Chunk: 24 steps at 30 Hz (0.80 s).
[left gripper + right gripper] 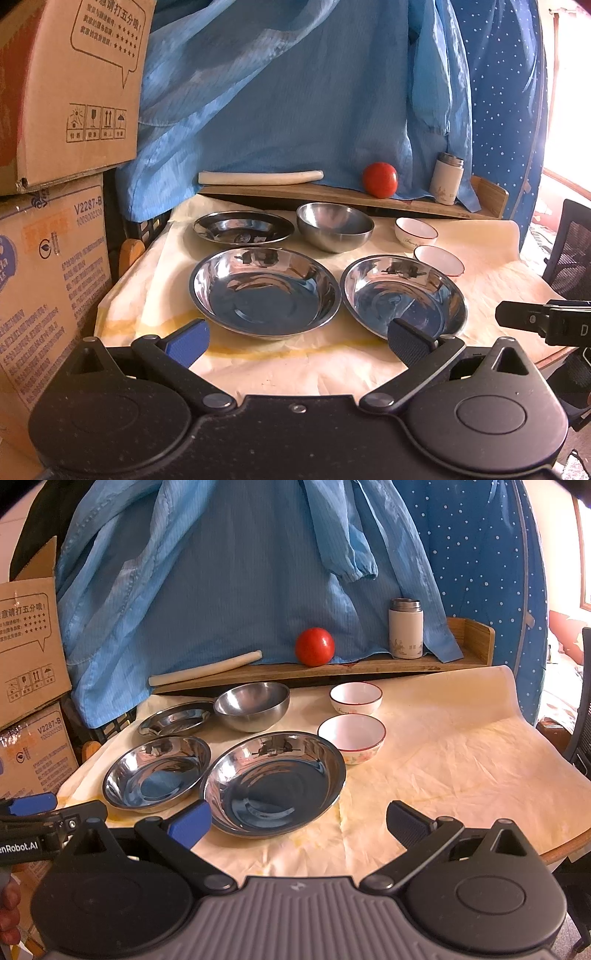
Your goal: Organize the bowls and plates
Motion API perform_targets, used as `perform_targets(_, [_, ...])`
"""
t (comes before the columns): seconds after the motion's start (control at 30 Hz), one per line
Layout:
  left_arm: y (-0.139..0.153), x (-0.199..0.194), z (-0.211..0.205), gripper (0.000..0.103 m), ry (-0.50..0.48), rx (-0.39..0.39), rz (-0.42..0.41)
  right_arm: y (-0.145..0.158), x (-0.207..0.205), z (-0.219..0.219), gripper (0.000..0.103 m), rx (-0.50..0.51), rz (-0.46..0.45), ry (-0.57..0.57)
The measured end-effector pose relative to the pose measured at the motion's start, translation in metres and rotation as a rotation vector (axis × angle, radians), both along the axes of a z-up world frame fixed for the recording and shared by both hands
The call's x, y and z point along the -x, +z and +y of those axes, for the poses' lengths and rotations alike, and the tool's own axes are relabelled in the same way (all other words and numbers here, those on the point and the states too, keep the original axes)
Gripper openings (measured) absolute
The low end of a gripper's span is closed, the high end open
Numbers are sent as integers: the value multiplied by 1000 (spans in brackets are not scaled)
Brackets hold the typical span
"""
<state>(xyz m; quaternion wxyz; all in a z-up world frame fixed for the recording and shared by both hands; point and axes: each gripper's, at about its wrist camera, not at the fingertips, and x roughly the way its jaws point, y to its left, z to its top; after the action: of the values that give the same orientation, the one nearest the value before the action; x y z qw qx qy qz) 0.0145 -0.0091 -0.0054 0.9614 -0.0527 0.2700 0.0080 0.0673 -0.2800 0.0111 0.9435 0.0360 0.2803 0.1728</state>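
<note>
Your left claw and right claw both hang released, grasping nothing, over the tabletop's near edge, facing the steel plates.

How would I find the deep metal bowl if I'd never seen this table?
Look at the wooden shelf at the back of the table, where a tomato sits. Just in front of it, left of the two white bowls, stands the metal bowl. It is deep and round, while the shiny plates nearby are shallow.
</note>
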Motion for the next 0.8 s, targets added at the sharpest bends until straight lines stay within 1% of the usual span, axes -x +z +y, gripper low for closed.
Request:
perform_targets(0.17, [-1,-3,2,102,6,10,9,-1,-2,-1,103,2,3,0])
perform_targets(0.3, [-1,-8,10,102,23,44,27,-1,-4,0,103,8,4,4])
perform_targets(0.47, [-4,-19,28,102,90,148,77,1,-14,11,103,15,1,18])
perform_targets(0.67, [-5,-38,51,102,172,236,135,6,-30,21,103,22,3,48])
perform_targets(0.8, [-8,-56,66,102,239,335,191,9,-46,30,103,39,11,82])
